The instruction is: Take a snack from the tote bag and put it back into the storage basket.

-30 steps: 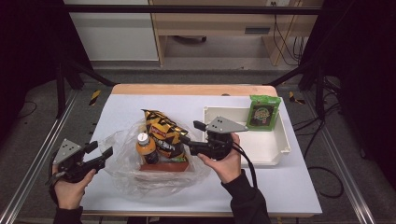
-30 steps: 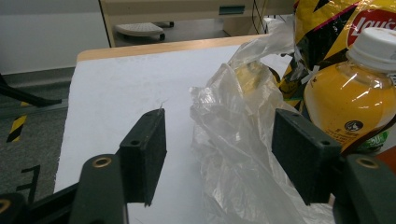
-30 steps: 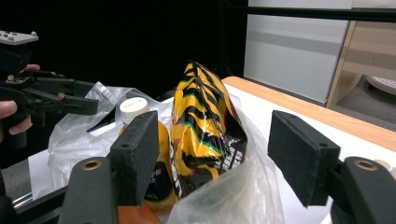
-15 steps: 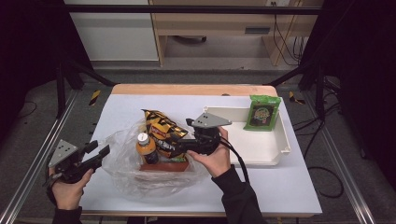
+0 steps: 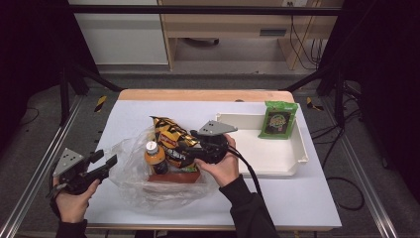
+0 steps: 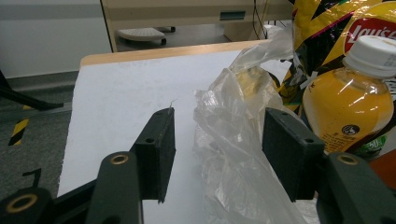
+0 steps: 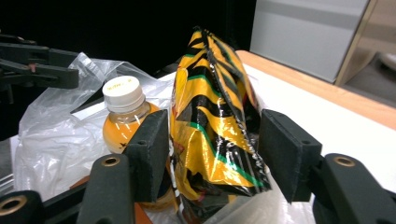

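The black-and-yellow striped foil crisp bag (image 7: 212, 126) stood upright inside the crumpled clear plastic bag (image 5: 148, 191), mid-table, w/ the right gripper (image 7: 212, 156) around it. Its jaws had just been closing; left pad touched the foil, right pad showed a sliver of gap, so not clamped yet. Just beside the crisp bag stood an orange-juice bottle w/ white cap (image 7: 123, 114), both over a flat red-brown pack (image 5: 173, 176). The left gripper (image 6: 217, 147) sat at the plastic bag's near-left edge, jaws apart, a fold of film between them, touching neither pad. Further right: white rectangular tray (image 5: 277, 166), green snack packet (image 5: 279, 119) leaning at its far end. All on the white table (image 5: 297, 198).
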Action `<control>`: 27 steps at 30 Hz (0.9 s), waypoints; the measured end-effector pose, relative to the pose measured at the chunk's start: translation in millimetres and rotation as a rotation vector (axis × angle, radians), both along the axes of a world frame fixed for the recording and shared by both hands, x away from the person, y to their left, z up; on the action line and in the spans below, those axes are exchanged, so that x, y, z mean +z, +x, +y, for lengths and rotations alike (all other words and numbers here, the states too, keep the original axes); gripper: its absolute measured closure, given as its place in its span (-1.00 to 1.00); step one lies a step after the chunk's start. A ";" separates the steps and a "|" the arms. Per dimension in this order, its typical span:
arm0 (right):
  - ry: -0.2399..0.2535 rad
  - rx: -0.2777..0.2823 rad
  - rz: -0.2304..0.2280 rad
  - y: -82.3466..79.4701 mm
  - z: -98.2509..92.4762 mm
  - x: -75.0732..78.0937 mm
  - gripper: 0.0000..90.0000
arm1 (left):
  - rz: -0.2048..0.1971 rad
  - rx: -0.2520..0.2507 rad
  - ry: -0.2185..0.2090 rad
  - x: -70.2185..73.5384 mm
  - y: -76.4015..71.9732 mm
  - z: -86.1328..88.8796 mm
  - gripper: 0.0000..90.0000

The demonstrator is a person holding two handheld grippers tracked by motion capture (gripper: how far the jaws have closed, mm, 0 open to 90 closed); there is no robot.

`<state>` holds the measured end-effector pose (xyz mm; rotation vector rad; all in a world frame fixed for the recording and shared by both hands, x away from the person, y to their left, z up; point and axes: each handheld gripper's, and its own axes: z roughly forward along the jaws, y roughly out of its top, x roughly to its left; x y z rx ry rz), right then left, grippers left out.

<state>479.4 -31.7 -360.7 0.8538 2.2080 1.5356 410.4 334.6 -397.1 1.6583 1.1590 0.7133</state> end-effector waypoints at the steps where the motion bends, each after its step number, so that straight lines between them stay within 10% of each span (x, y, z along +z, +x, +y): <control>1: -0.006 0.004 -0.003 0.3 0.9 -0.7 0.05 | 0.002 -0.001 0.003 -0.5 0.2 -0.4 -0.03; 18: -0.004 0.006 0.006 -2.4 6.2 -2.1 0.85 | 0.015 0.003 0.007 -3.4 2.3 -0.6 -0.03; 27: 0.033 0.020 0.004 -4.9 4.2 2.0 0.93 | 0.019 0.001 0.014 -4.2 2.8 -0.7 -0.03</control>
